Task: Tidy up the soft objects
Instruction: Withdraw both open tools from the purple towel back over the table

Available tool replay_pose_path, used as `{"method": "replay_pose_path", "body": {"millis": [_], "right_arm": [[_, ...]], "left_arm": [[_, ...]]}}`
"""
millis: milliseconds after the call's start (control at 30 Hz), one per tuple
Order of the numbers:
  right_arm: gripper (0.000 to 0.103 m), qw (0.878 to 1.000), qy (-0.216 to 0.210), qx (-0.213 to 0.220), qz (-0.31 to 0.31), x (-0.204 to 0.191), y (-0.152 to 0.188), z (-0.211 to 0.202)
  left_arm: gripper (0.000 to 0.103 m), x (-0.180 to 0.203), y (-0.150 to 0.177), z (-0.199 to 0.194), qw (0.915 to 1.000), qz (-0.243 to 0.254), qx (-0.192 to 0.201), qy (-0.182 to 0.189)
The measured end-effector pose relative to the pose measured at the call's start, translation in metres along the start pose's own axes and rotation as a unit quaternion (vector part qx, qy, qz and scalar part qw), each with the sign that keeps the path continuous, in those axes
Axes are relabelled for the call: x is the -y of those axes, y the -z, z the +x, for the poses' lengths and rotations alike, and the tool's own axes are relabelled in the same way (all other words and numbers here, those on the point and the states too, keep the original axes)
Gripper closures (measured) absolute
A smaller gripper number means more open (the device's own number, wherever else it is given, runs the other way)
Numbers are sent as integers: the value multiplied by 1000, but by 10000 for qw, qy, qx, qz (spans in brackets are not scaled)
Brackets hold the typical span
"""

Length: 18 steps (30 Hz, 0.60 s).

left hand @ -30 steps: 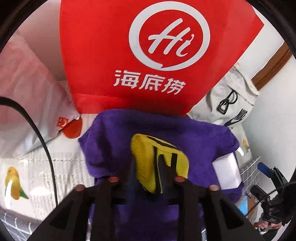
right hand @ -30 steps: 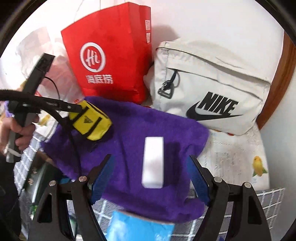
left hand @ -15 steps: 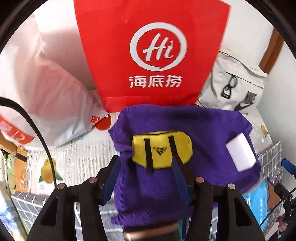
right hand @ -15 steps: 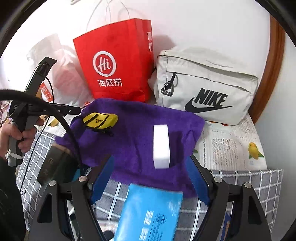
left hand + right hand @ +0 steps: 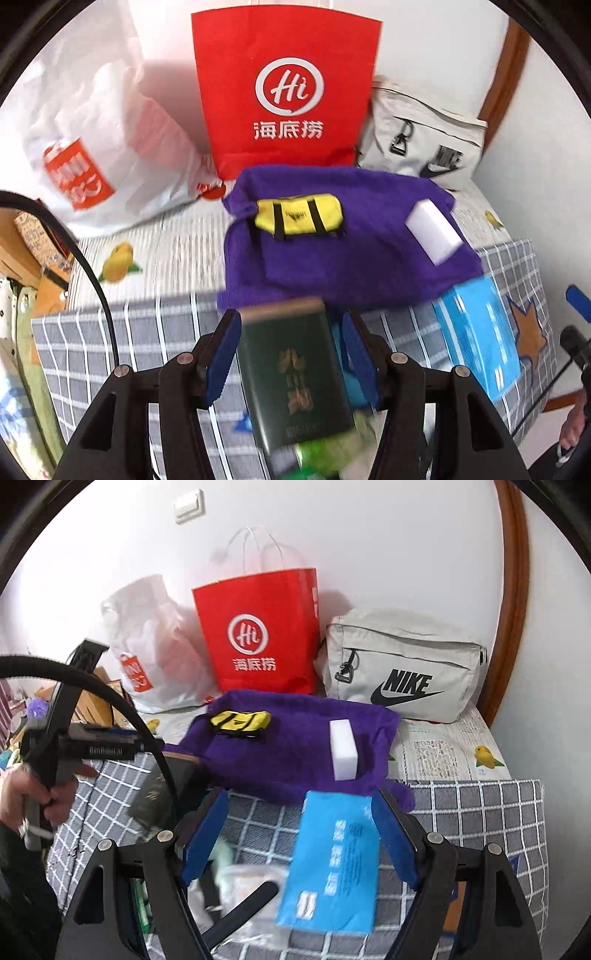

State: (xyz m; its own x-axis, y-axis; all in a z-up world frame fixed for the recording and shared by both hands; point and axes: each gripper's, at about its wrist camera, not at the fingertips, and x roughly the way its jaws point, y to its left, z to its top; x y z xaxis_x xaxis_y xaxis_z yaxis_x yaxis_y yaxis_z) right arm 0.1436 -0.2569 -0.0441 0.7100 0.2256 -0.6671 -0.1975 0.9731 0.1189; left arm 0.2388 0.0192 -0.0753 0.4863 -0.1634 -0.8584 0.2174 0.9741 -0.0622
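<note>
With the yellow pouch (image 5: 298, 215) and white sponge (image 5: 434, 231) lying on the purple towel (image 5: 332, 258), you are holding both the left gripper (image 5: 291, 363) and right gripper (image 5: 301, 840) apart and empty, and probably reaching next for the blue pack (image 5: 332, 864).

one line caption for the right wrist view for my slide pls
Open right claw above a blue packet, facing a purple towel holding a yellow pouch and white sponge.
</note>
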Motion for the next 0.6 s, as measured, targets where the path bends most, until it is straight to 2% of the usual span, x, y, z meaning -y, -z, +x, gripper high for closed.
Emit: {"method": "replay_pose_path", "body": {"millis": [300,400,600], "right_arm": [[23,9999,-37,-100,-83,-26,41,-27],[23,9999,-64,-149,-34,-31,53,-31],[23,9993,-170,-324,34,-44,76,-29]], "left_arm": [[46,9,66,-31,9998,85,70,143],[43,9,86,-36,9998,104,88,114],[42,-3,122,-32,10000,-45,-27,78]]}}
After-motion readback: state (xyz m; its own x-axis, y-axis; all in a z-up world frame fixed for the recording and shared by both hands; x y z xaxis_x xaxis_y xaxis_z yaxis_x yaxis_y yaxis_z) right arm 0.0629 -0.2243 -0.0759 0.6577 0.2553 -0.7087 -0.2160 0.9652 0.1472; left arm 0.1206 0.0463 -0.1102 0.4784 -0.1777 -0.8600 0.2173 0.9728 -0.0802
